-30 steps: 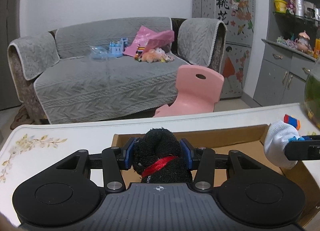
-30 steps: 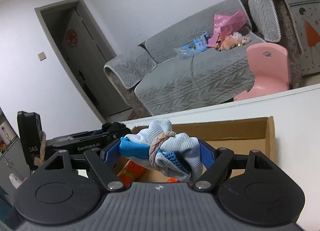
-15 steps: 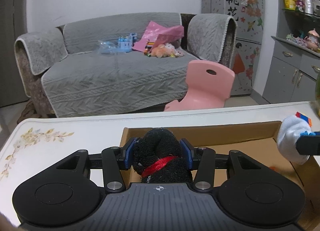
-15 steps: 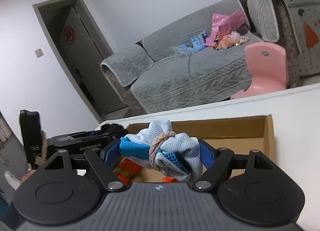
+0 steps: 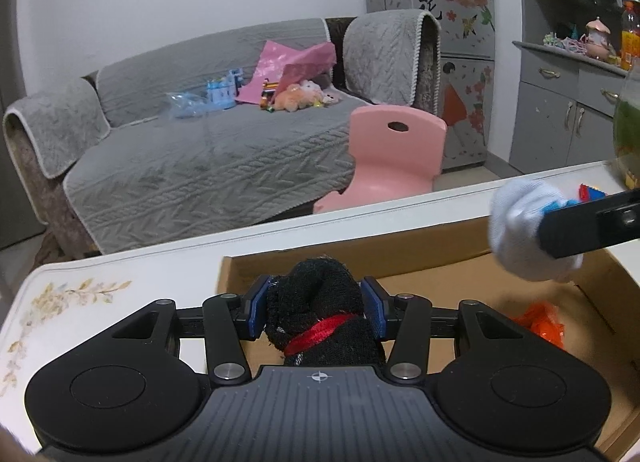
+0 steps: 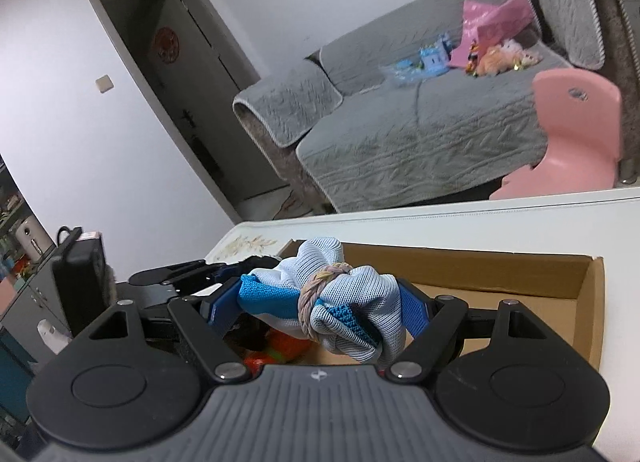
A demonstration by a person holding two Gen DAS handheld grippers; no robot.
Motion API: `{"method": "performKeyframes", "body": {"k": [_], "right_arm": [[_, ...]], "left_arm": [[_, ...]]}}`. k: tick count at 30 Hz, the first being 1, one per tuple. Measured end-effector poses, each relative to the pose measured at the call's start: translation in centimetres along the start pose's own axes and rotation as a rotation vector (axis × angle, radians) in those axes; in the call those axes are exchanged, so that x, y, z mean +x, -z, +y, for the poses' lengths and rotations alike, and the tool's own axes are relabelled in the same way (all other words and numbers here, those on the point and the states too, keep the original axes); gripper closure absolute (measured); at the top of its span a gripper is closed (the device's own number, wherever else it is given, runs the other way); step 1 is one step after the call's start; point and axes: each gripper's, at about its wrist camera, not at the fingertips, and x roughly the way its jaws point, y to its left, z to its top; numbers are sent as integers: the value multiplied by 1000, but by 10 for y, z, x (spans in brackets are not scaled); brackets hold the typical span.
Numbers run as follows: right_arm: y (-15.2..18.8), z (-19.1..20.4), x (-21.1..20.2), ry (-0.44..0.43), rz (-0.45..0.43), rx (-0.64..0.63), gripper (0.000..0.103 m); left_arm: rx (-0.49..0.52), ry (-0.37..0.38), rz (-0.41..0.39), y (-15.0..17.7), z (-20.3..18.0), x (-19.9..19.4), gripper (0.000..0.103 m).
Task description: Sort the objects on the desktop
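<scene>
Two bundled socks held over an open cardboard box on a white table.

The left gripper (image 5: 316,312) pinches a black sock bundle (image 5: 320,302) tied with a red band, its blue pads pressed on both sides, just above the near left corner of the cardboard box (image 5: 440,238), which sits by the table's (image 5: 120,270) far edge. An orange item (image 5: 540,324) lies on the box floor toward its right side. The right gripper (image 6: 316,304) clamps a white-and-blue sock bundle (image 6: 344,294) bound by a braided band, hanging over the box's right part; in the left wrist view this bundle shows at the box's far right corner.
</scene>
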Motion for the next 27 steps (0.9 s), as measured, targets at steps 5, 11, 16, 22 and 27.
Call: {"method": "performKeyframes", "body": {"k": [5,11,16,22,27], "right_arm": [[0,-4,3,26,34,0,26],[-3,-5,5,67,43,-12,26],[0,-1,10,116,61,-47,25],[0,1,12,148,62,-67,24],[1,4,15,198,63,-96,22]], "left_arm": [[1,-4,-2,-1,-5,5,49],[3,-12,18,1,-9,12,49],[-2,-10,33,2,-7,14,47],[-29,-9,48,2,-4,16,21],[-32,-5,61,3,-2,17,14]]}}
